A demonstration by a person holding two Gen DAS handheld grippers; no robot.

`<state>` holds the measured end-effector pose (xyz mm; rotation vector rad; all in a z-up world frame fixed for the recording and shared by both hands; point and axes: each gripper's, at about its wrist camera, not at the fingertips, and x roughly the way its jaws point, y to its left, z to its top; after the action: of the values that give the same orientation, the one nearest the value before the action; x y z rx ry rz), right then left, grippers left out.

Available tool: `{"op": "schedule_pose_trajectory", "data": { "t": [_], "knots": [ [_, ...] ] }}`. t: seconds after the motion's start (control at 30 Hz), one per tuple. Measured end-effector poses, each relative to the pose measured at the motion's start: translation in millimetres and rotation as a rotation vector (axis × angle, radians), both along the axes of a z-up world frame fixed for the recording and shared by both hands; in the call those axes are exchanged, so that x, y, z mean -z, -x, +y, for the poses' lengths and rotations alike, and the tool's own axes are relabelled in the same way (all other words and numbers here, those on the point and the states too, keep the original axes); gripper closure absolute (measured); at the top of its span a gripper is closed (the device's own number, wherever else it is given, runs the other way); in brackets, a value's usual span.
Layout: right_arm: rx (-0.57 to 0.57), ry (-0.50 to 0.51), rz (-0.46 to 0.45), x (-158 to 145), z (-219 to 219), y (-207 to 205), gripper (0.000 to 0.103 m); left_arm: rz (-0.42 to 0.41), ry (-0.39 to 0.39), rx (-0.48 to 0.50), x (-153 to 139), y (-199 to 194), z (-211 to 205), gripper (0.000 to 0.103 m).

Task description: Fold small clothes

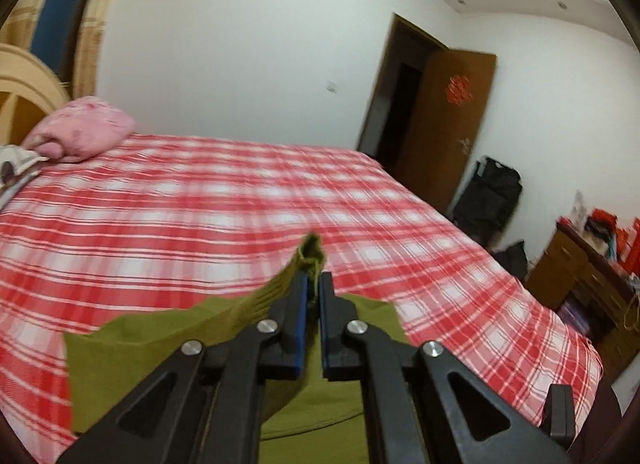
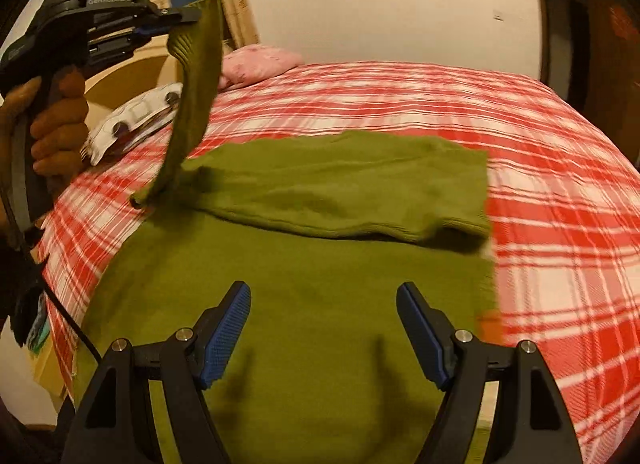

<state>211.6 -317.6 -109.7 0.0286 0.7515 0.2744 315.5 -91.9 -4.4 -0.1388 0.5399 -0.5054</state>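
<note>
left gripper [image 1: 314, 284] has its jaws pinched nearly together on the ribbed cuff of the olive green knit sweater [image 2: 320, 304], with a little tuft of cuff poking out past the tips at 12 o'clock. in the right wrist view you can see that sleeve [image 2: 196, 104] lifted up off the bed, hanging from the left gripper at about 10 o'clock and trailing down to the shoulder. right gripper [image 2: 323, 334] has its jaws spread wide with nothing in them, hovering just over the sweater body.

the sweater lies flat on the bed, with one part already folded across its far side as a thick band [image 2: 340, 192] around 12 o'clock.

my read: it's soft, light, floppy knit, not slippery, so it'll drape and sag wherever it isn't held. the cuff is a decent place to grip since the ribbing is thicker; for the body i'd go for a hem edge or a corner.

surface is a red and white plaid bedsheet [image 1: 240, 204], soft. pink pillow [image 1: 84, 128] sits up at 10 o'clock by the headboard, brown wooden door [image 1: 448, 124] at 2 o'clock, white walls.
</note>
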Motion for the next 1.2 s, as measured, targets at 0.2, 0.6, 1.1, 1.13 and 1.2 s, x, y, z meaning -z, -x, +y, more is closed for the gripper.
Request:
{"op": "schedule_pose_trajectory", "data": {
  "t": [0.2, 0.6, 1.1, 1.13, 1.2],
  "knots": [
    [0.099, -0.041, 0.023, 9.6, -38.7, -2.7, 0.027, 0.052, -0.05, 0.092, 25.1, -7.5, -63.7, 0.1],
    [0.097, -0.191, 0.048, 15.2, -67.6, -9.4, 0.027, 0.004, -0.26, -0.005, 50.8, 28.4, -13.4, 0.028],
    [0.029, -0.299, 0.108, -11.0, -36.9, -71.4, 0.027, 0.208, -0.498, -0.392, 149.9, 25.9, 137.6, 0.02],
    [0.024, -0.31, 0.127, -10.6, -32.6, -81.9, 0.027, 0.246, -0.47, -0.387, 155.4, 21.6, 143.3, 0.02],
    [0.025, -0.311, 0.16, -7.4, -26.9, -96.8, 0.027, 0.269, -0.434, -0.383, 158.7, 17.3, 147.0, 0.019]
  ]
}}
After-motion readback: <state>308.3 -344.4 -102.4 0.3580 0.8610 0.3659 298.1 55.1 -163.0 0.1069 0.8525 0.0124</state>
